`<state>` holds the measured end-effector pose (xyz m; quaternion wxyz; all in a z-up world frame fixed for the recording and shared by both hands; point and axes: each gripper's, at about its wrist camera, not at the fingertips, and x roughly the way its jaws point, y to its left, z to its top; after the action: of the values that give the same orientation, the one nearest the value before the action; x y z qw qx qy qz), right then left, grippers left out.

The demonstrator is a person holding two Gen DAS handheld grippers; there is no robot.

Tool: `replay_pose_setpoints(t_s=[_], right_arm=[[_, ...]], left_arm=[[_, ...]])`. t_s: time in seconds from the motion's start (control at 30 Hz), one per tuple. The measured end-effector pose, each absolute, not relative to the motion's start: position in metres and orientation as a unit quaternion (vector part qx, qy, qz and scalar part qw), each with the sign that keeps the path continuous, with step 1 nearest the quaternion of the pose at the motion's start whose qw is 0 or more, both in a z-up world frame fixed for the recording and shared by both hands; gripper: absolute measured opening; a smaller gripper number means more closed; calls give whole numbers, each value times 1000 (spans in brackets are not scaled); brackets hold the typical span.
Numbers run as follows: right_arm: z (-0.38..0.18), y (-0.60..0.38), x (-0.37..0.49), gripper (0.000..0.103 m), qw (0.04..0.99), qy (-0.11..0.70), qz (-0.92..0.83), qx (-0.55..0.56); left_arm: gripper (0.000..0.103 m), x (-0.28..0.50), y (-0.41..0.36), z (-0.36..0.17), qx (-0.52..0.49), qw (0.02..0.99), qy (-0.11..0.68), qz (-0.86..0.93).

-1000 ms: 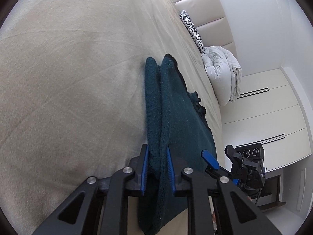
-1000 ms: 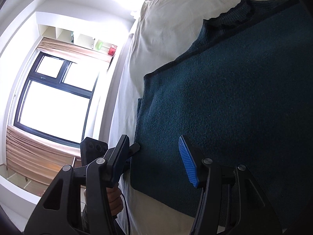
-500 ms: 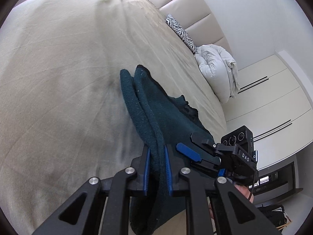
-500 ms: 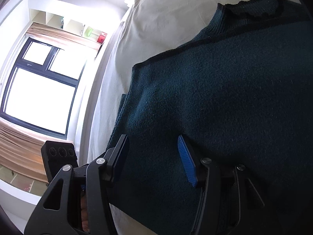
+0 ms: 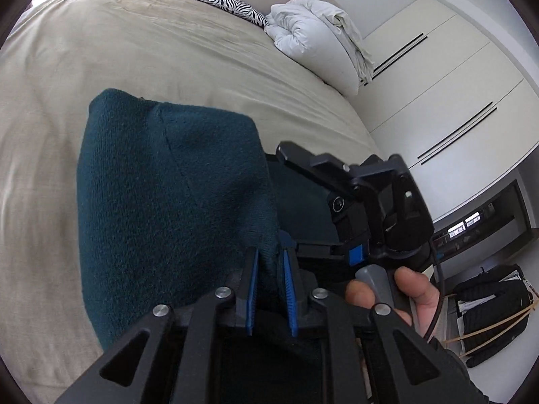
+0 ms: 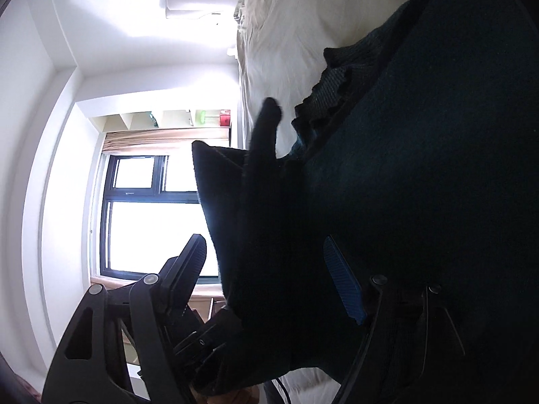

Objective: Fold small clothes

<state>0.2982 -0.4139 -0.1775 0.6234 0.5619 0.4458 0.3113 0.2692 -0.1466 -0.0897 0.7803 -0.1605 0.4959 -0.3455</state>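
Observation:
A dark teal knit sweater [image 5: 168,195] lies on the beige bed [image 5: 134,50]. My left gripper [image 5: 269,262] is shut on a raised fold of the sweater, lifting its edge over the rest. My right gripper [image 6: 269,269] is open, its jaws wide apart over the flat part of the sweater [image 6: 421,168], with the lifted fold hanging between them. The right gripper also shows in the left wrist view [image 5: 363,195], close beside the left one, held by a hand [image 5: 397,289].
A zebra-print pillow [image 5: 229,0] and a white rolled duvet [image 5: 320,37] lie at the head of the bed. White wardrobes [image 5: 448,84] stand beyond the bed's edge. A black bag [image 5: 492,320] sits on the floor. A window [image 6: 151,219] is opposite.
My left gripper has carried the sweater fold up and over toward the right gripper. The right gripper has moved in over the sweater, staying open.

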Motion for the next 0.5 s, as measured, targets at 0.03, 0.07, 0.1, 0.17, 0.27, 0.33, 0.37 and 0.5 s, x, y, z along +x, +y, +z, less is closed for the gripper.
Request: replay_pose_setpoints(t_s=[0.03, 0.07, 0.1, 0.17, 0.27, 0.33, 0.37, 0.5], right_arm=[[-183, -421, 299, 71, 614, 442, 313, 574], [-188, -425, 299, 70, 606, 438, 318, 583], [-189, -428, 300, 70, 604, 441, 319, 582], [-188, -426, 304, 70, 608, 454, 322, 565], [-186, -422, 308, 69, 618, 464, 316, 551], [-185, -416, 310, 67, 621, 470, 306, 548], [-191, -407, 313, 64, 624, 476, 300, 542], [-185, -396, 316, 57, 646, 509, 276, 498]], left_arm=[[10, 267, -155, -95, -155, 777, 497, -353], [10, 264, -159, -98, -151, 776, 497, -358], [11, 260, -160, -99, -150, 779, 491, -361], [17, 254, -155, -94, -153, 786, 477, -364], [17, 234, -132, -78, -167, 797, 439, -381], [20, 217, -115, -66, -154, 812, 410, -385], [22, 211, -106, -64, -150, 819, 402, -381], [23, 204, -75, -69, -158, 825, 404, -361]])
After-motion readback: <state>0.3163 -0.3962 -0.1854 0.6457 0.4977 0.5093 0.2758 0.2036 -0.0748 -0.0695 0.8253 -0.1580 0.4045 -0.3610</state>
